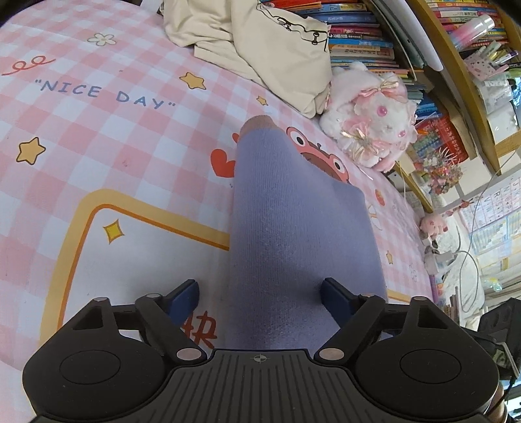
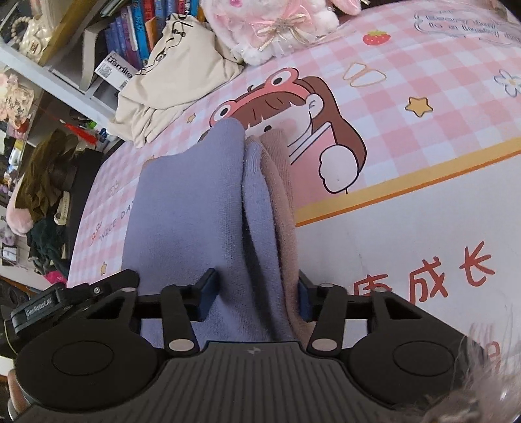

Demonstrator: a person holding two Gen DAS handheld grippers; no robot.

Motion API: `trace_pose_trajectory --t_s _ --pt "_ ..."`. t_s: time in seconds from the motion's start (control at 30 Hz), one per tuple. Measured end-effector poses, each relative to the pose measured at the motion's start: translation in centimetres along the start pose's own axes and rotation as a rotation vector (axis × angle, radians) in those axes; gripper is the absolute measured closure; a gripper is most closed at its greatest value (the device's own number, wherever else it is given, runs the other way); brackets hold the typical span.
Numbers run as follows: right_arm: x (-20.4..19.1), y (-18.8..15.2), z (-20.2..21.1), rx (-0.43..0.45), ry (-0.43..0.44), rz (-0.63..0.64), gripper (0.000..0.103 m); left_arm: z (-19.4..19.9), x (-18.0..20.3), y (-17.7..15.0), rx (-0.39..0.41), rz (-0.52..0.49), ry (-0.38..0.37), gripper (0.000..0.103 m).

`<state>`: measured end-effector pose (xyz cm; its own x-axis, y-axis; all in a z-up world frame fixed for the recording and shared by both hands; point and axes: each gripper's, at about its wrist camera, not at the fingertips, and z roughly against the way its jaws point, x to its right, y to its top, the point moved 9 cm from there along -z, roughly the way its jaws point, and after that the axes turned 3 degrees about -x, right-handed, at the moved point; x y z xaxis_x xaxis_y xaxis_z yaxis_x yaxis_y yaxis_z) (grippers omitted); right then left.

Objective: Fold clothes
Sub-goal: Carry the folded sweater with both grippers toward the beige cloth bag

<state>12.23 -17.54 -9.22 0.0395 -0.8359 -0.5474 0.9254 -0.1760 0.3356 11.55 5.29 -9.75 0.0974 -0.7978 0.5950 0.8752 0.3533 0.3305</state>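
The left gripper (image 1: 260, 294) stands with its blue pads well apart over a folded purple knit garment (image 1: 293, 227). The cloth runs forward from between the pads; the right pad rests at its edge and the left pad (image 1: 185, 294) hangs clear beside it, over the printed bedsheet (image 1: 81, 136). A brown cuff (image 1: 259, 122) shows at the garment's far tip. Ahead and to the right of this gripper lie a crumpled cream garment (image 1: 260, 48) and a white and pink plush toy (image 1: 374, 123), with stacked books (image 1: 355, 35) behind them

In the right wrist view, the right gripper (image 2: 257, 294) has its pads drawn in against a bunch of the same purple garment (image 2: 195, 211), with a brown layer (image 2: 283, 208) along the right pad; the cloth fills the gap, and both pads press on it. The garment stretches forward across the sheet (image 2: 423, 114). Ahead to the left lies the cream garment (image 2: 176, 81), the plush toy (image 2: 270, 22) straight ahead beyond it
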Motion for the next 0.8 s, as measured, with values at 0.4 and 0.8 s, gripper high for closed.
trace_pose_trajectory --t_s 0.4,0.8 --pt "-1.8 -0.5 0.8 0.017 -0.068 0.174 0.073 0.7 2.4 0.0 0.023 -0.2 0.11 0.045" --pt "0.4 -0.3 -0.4 -0.021 0.059 -0.02 0.056 -0.6 0.3 -0.1 -0.035 0.0 -0.029 0.031"
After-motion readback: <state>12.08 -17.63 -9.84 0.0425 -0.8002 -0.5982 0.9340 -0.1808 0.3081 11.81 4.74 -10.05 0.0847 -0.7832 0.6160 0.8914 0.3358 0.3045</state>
